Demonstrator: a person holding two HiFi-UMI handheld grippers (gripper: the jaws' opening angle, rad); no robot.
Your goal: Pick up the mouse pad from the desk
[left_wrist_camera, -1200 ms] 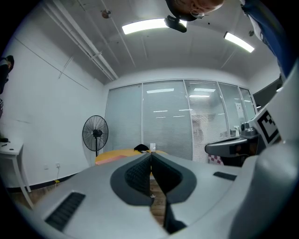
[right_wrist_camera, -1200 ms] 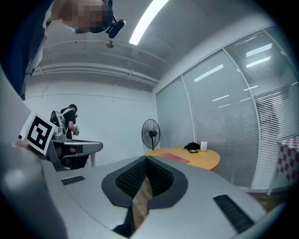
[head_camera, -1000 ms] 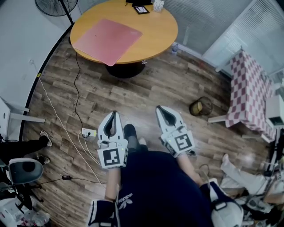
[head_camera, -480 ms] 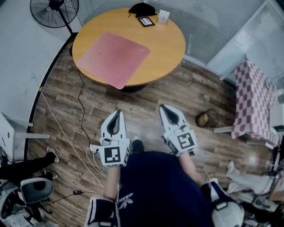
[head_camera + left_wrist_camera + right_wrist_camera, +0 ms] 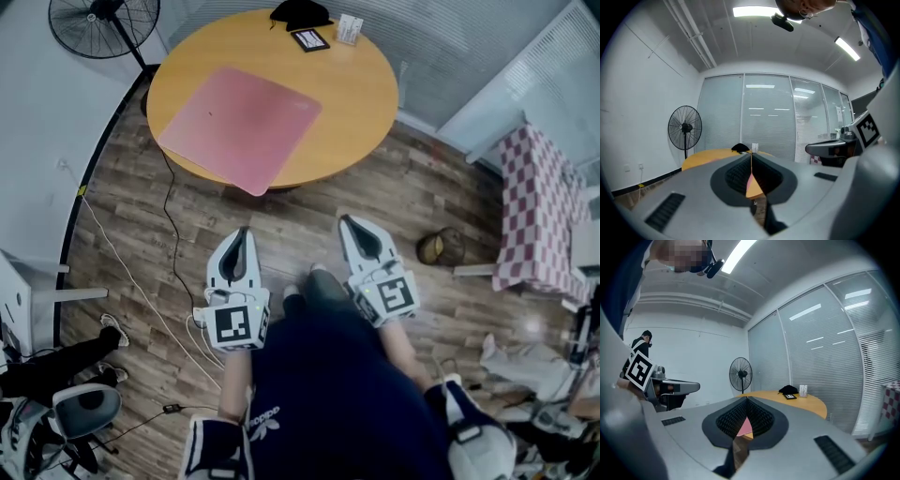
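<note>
Left gripper (image 5: 241, 232) and right gripper (image 5: 346, 220) are both closed, empty, well short of the desk (image 5: 361, 84). Arriving unopened could shove the flat mouse pad (image 5: 240, 125), whose near corner seemingly overhangs.

- A dark navy top (image 5: 337, 394) is worn; a white trefoil logo (image 5: 265, 424) is printed on its left front.
- The left gripper (image 5: 244, 232) and right gripper (image 5: 345, 219), ahead of the top, are shelled in light grey, tapered to points and lined with black ribbed pads (image 5: 738, 174).
- Black-and-white square markers are carried on a cube (image 5: 234, 326) at each gripper's end nearest the top.
</note>
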